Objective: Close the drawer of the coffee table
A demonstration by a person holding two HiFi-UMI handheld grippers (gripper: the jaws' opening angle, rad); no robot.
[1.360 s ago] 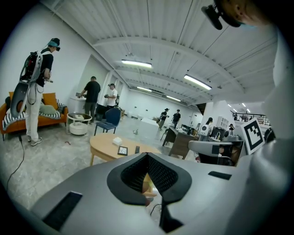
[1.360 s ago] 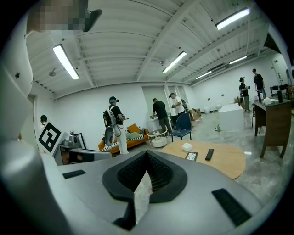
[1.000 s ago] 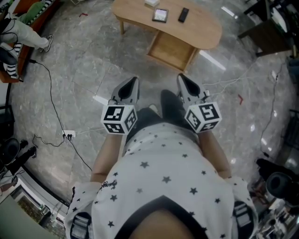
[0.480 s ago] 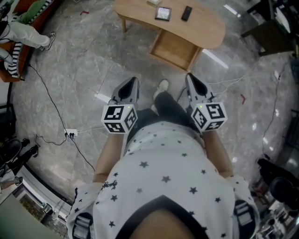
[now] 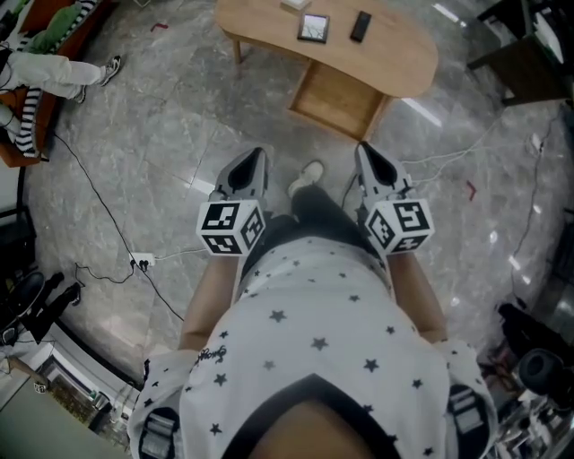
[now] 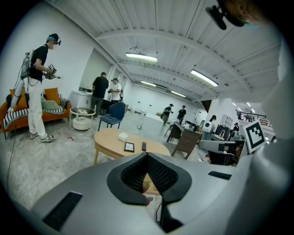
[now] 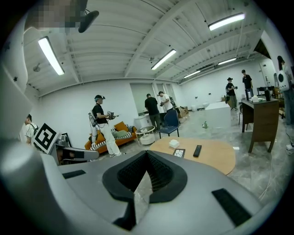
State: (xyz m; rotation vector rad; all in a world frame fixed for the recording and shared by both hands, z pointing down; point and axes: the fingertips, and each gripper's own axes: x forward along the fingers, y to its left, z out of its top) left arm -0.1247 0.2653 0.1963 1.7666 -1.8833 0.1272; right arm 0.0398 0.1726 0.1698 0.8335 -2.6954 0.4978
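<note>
- Left gripper (image 5: pixel 256 158), centre-left of the frame: jaws pressed together, holding nothing.
- Drawer (image 5: pixel 339 99), upper middle: pulled out from under the table (image 5: pixel 260 25), apart from both grippers.
- Remote (image 5: pixel 360 26), top middle: lying on the tabletop.
- Right gripper (image 5: pixel 363 152), centre-right, just below the drawer: jaws together, empty.

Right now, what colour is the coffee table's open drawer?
The open drawer is light tan wood; clearest in the head view.
</note>
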